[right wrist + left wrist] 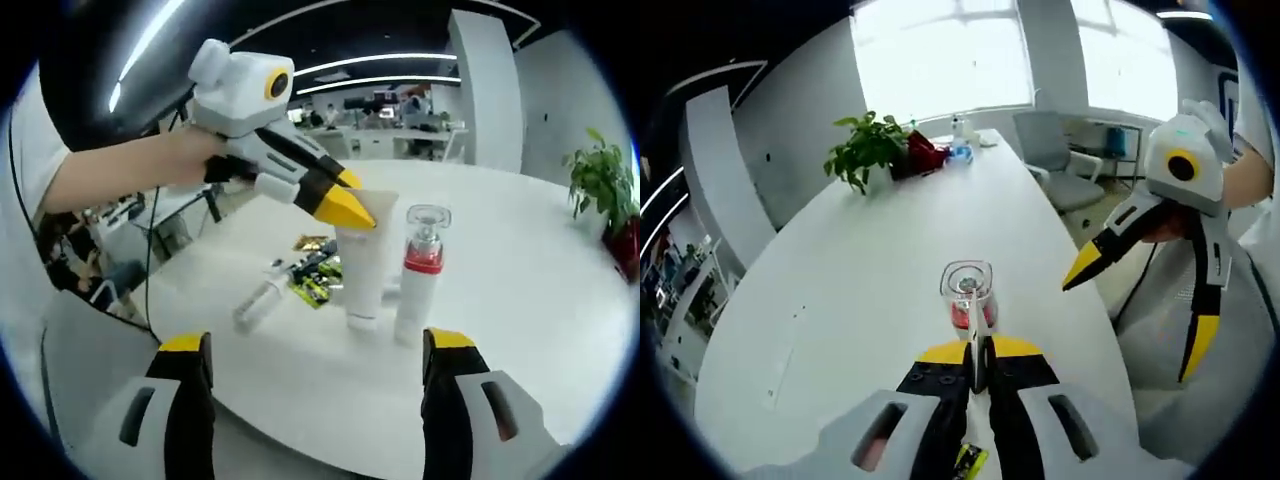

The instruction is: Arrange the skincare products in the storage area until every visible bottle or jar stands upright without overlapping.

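- Plainly, no brand name or label text can be read on any product; the print on the small sachets is too blurred to make out.
- In the right gripper view, the left gripper [362, 205] has its yellow-tipped jaws pressed together on the flat crimped top edge of a white tube [364, 262], which stands cap-down on the white table [520, 300].
- In the left gripper view, the same tube [978, 345] appears edge-on as a thin white strip between the left gripper's [978, 352] jaws.
- Just beside the tube, a pump bottle [420, 270] stands upright; it has a matte white round body, a red band at the neck and a clear, glossy squarish cap. I cannot tell if tube and bottle touch.
- In the left gripper view the bottle [967, 297] sits just beyond the jaw tips.
- A small pale spray bottle [259, 302] lies on its side on the table, near the tube.
- Next to it lie flat sachets [315, 275] in black and yellow-green foil.
- The right gripper [318, 362] hangs at the near table edge with its jaws wide apart, holding nothing; it shows in the left gripper view [1140, 310] too.
- A leafy potted plant [865, 150] stands at the far end of the smooth oval table.
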The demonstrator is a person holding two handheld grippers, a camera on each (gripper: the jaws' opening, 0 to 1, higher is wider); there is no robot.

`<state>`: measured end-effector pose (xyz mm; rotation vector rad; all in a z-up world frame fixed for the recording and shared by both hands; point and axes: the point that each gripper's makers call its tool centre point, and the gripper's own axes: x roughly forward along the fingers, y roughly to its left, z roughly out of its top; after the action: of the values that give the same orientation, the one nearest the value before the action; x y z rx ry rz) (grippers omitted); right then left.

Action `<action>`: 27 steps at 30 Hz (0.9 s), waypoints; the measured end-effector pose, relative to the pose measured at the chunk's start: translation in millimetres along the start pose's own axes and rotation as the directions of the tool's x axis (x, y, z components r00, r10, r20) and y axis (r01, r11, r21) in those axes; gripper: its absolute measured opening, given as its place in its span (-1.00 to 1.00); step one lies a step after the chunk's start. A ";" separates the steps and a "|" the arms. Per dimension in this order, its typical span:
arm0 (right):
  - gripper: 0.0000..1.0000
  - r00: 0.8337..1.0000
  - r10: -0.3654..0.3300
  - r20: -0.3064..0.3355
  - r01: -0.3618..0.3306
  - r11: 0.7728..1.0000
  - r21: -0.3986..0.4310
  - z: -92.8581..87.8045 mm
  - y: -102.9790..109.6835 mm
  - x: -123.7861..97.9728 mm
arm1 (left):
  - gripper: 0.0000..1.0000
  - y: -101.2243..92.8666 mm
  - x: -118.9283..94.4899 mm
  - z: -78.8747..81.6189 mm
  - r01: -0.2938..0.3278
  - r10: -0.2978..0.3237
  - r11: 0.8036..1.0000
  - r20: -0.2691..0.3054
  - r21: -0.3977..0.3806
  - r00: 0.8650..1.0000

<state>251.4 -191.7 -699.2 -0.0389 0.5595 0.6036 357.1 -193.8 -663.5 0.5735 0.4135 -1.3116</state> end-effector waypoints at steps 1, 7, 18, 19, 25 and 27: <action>0.71 1.000 0.000 0.000 0.000 1.000 -0.001 0.1 0.2 -0.1 | -0.78 0.4 0.7 1.8 0.001 -0.001 1.000 0.002 -0.001 1.000; 0.71 1.000 -0.001 0.002 0.001 1.000 0.005 0.1 0.0 -0.8 | -0.78 5.3 4.8 4.4 0.006 -0.006 1.000 0.015 -0.002 1.000; 0.72 1.000 0.006 -0.003 -0.006 1.000 0.003 -1.7 2.9 -0.4 | -0.76 15.3 5.1 2.5 0.005 -0.004 1.000 0.079 -0.009 0.997; 0.72 1.000 0.006 -0.003 -0.006 1.000 0.004 -1.7 2.6 -0.4 | -0.76 15.4 4.6 2.4 0.007 -0.006 1.000 0.083 -0.012 0.997; 0.72 1.000 0.006 -0.003 -0.006 1.000 0.008 -2.0 2.7 -0.2 | -0.73 12.8 5.4 -1.0 0.025 -0.024 1.000 0.076 -0.006 0.997; 0.72 1.000 0.008 -0.005 -0.008 1.000 0.006 -2.2 3.3 0.0 | -0.72 14.3 6.0 -1.9 0.023 -0.023 1.000 0.076 -0.003 0.997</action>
<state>248.4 -189.4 -700.7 -0.0325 0.5667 0.6099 372.4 -195.2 -666.3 0.5149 0.3608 -1.3498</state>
